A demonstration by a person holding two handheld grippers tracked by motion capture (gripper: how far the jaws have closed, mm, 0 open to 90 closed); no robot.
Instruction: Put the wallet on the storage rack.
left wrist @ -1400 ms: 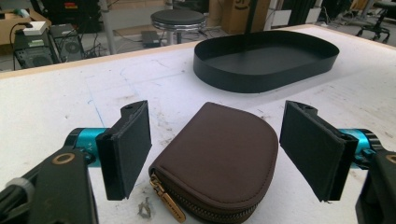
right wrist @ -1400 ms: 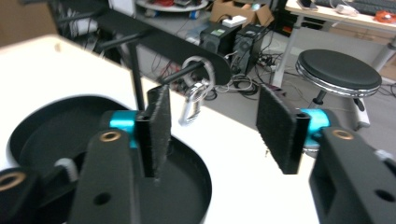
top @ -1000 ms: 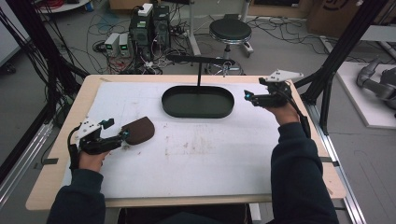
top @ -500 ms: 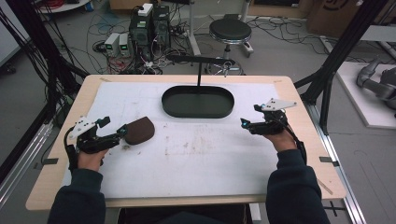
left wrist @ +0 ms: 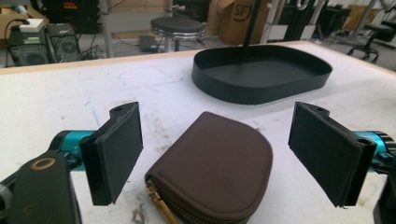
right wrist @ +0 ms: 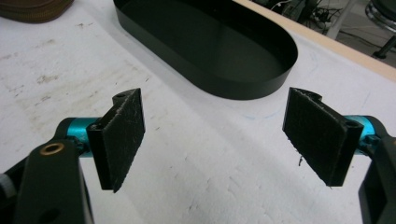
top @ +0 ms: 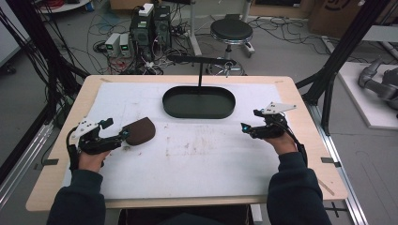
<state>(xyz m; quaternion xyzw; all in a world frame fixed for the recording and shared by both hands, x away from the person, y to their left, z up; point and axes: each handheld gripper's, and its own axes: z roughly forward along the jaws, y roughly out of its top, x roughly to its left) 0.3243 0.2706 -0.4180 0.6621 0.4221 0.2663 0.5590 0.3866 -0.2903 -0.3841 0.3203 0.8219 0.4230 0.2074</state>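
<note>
The left tongs (left wrist: pixel 219 154) are standing wide open, their jaws having just been opening, and the pouch (left wrist: pixel 212 172) is lying flat on the tabletop (top: pixel 197 164) between the 2 pads, touched by neither. Its zip edge is facing back toward the tongs and its rounded end is pointing away, toward the tray (left wrist: pixel 261 72). In the high view the left tongs (top: pixel 123 136) are sitting just at the pouch (top: pixel 140 131).

The right tongs (right wrist: pixel 212 140) are also gaping wide and holding nothing, hovering low over bare tabletop, with the tray (right wrist: pixel 205 46) just ahead of them and a corner of the pouch (right wrist: pixel 32 9) farther off to their left.

Beyond both, the tray (top: pixel 198 102) is sitting empty, a thin black post rising at its far rim.

The risk I see: the pouch is soft and lying flat, so closing across its width could buckle it or let it slide out forward. Pressing the pads down could also drag the white cover.
</note>
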